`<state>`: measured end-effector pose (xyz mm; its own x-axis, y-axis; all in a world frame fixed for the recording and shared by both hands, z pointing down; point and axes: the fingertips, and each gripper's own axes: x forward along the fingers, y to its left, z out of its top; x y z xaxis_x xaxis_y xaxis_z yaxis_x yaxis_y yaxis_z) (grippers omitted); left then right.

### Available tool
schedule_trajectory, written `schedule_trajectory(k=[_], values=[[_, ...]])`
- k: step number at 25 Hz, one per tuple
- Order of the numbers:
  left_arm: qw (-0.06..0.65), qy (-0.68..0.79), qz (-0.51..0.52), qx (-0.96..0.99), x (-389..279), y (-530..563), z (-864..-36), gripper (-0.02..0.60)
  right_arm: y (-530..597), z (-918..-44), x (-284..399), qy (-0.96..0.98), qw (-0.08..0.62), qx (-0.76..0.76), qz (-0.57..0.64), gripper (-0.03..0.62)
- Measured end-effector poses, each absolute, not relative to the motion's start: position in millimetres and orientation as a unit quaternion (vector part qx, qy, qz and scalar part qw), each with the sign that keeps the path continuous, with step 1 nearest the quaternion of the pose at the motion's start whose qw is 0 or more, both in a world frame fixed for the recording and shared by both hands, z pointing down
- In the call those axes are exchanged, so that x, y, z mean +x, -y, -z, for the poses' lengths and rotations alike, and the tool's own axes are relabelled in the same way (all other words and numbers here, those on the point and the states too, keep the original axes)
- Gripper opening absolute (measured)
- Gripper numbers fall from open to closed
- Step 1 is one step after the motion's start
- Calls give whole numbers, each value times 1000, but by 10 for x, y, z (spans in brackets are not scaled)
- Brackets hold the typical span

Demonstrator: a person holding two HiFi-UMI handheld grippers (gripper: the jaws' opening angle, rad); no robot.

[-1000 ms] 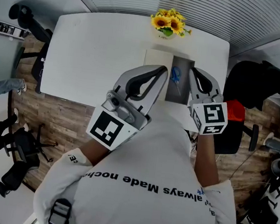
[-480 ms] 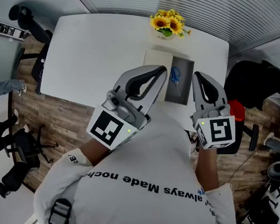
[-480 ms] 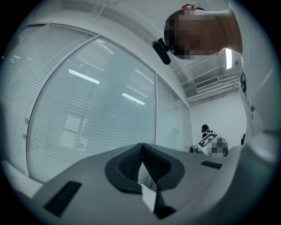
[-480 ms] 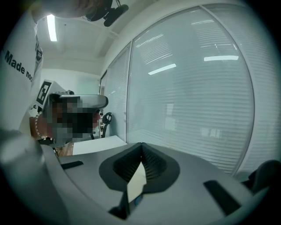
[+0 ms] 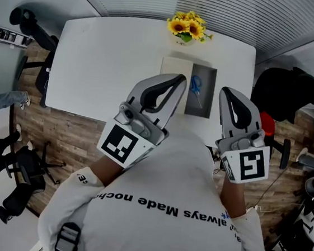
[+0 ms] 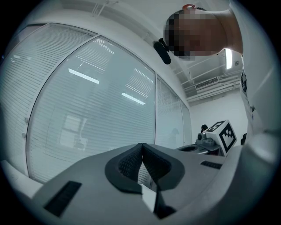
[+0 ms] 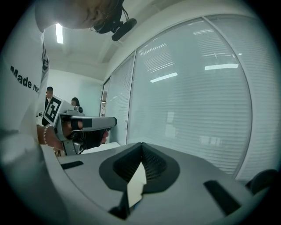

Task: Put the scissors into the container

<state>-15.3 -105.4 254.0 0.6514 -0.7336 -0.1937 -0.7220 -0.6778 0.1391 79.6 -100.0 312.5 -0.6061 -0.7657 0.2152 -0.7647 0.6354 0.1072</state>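
Blue-handled scissors (image 5: 196,86) lie inside the grey open container (image 5: 205,104) on the white table (image 5: 108,60). A beige flat piece (image 5: 174,66) adjoins the container's left side. My left gripper (image 5: 183,76) is held up over the container's left edge in the head view, jaws shut and empty. My right gripper (image 5: 227,91) is raised just right of the container, also shut with nothing in it. In the left gripper view the left gripper (image 6: 141,145) faces window blinds, pads pressed together. The right gripper (image 7: 141,144) shows the same, shut on nothing.
A vase of sunflowers (image 5: 188,27) stands at the table's far edge behind the container. A black office chair (image 5: 285,89) with a red item (image 5: 266,122) is at the right, another chair (image 5: 36,24) at the left. The floor is wood.
My right gripper has drawn back toward me and to the right, away from the container. The left gripper and the scissors have stayed in place.
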Motion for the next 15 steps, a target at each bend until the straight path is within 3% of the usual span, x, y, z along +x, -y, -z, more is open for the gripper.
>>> schedule_trajectory(k=[15], values=[[25,401,118,908,-154,1053,-2539,20,808,-2863,844,897,107,428,23,6]])
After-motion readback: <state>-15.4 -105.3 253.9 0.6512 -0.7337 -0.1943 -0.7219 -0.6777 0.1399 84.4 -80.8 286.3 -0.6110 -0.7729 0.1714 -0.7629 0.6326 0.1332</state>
